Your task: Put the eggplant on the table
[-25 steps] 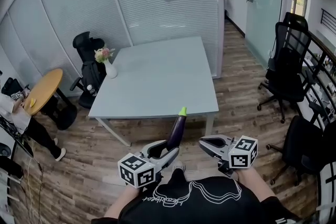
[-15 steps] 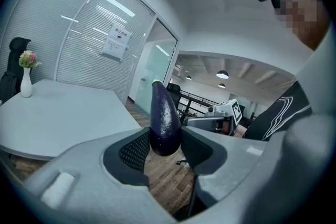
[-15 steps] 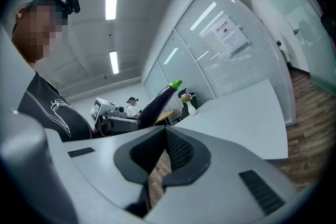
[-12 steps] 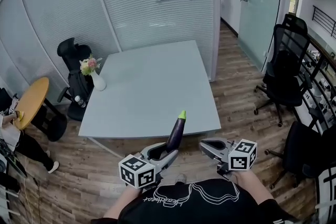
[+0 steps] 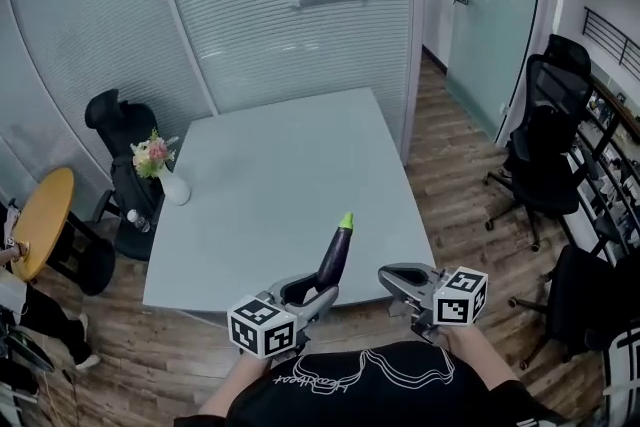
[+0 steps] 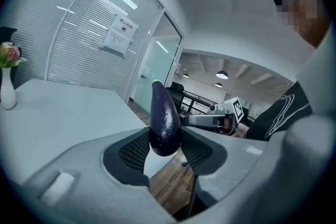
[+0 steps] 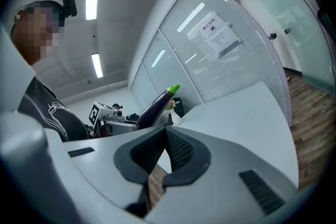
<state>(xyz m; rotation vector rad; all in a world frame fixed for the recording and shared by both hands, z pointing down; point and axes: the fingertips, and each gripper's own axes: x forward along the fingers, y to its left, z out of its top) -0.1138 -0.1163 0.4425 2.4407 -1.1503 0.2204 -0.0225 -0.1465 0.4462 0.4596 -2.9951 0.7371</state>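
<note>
A dark purple eggplant (image 5: pixel 336 253) with a green tip stands upright in my left gripper (image 5: pixel 318 291), which is shut on its thick lower end. In the left gripper view both pads press the eggplant (image 6: pixel 164 122) from either side inside the left gripper (image 6: pixel 164 138). It hangs just before the near edge of the pale grey table (image 5: pixel 290 165). My right gripper (image 5: pixel 388 275) is level beside it on the right, shut with nothing in it. In the right gripper view the right gripper (image 7: pixel 165 127) has its tips touching, and the eggplant (image 7: pixel 156 104) shows to the left.
A white vase of flowers (image 5: pixel 160 171) stands at the table's left edge, with a black chair (image 5: pixel 112 155) behind it. More black office chairs (image 5: pixel 545 155) stand at the right, a round yellow table (image 5: pixel 36 220) at far left, and glass partition walls behind.
The table has come nearer and now reaches under the eggplant's tip. Both grippers keep their pose, and the eggplant stays gripped.
</note>
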